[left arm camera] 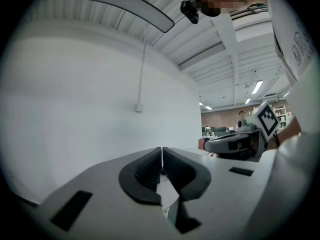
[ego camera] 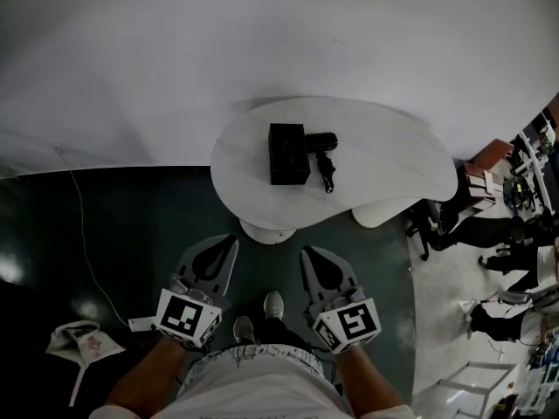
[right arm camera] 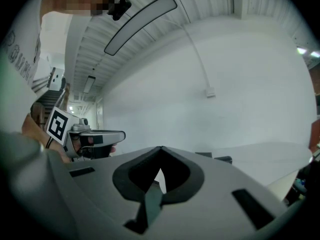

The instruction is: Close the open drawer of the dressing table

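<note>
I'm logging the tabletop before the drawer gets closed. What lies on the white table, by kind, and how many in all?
Box: 1
Hair dryer: 1
Total: 2, both black

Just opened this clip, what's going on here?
A person stands facing a white dressing table, holding a gripper in each hand at about waist level. The left hand-held gripper and the right hand-held gripper are both shut and empty, pointing toward the table but short of it. On the tabletop sit a black box and, beside it, what looks like a black hair dryer. No open drawer can be made out from above, and nothing is being touched.
</note>
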Motion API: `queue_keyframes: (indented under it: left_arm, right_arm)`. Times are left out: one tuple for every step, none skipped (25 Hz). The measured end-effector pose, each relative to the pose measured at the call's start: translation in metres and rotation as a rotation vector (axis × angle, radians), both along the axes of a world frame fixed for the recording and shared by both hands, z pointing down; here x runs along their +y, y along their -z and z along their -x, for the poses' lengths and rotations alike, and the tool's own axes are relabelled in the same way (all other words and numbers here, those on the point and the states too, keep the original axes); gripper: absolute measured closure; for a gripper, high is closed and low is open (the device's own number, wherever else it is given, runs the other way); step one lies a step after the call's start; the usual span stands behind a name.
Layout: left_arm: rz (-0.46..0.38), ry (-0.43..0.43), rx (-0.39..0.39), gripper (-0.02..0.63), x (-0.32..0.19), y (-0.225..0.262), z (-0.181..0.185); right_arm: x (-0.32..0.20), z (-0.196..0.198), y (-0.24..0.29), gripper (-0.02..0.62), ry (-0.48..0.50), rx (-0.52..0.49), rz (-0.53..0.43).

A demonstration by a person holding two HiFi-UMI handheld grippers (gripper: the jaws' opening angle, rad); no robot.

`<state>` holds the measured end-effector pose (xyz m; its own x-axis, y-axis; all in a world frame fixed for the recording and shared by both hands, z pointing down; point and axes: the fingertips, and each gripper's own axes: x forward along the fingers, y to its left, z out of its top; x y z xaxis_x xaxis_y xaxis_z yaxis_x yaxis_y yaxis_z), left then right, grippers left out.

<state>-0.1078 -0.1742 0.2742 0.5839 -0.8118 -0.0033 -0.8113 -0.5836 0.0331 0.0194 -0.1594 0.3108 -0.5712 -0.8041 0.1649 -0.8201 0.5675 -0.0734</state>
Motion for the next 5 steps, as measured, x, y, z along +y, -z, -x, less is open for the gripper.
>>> queue_keyframes:
  left_arm:
    - [-0.001,-0.001,-0.002,0.583,-0.0005,0.0,-0.0002]
    - [-0.001,-0.003,-0.005,0.583,-0.001,0.0001,-0.0003]
    - [-0.002,-0.004,-0.006,0.583,-0.0017,0.0004,-0.0005]
    - [-0.002,-0.005,-0.006,0.583,-0.0024,0.0008,-0.0007]
    - [-0.001,-0.006,-0.006,0.583,-0.0031,0.0013,-0.001]
  right_arm:
    - [-0.0004,-0.0002,0.0003,0.588,0.0,0.001,0.001]
    - [-0.0009,-0.0004,0.0007,0.588,0.0,0.001,0.001]
    - [-0.0016,-0.0005,0.0011,0.589,0.0,0.002,0.001]
    - [-0.0024,-0.0006,0.0016,0.588,0.001,0.002,0.001]
    - [-0.0033,-0.0007,0.002,0.589,0.001,0.003,0.001]
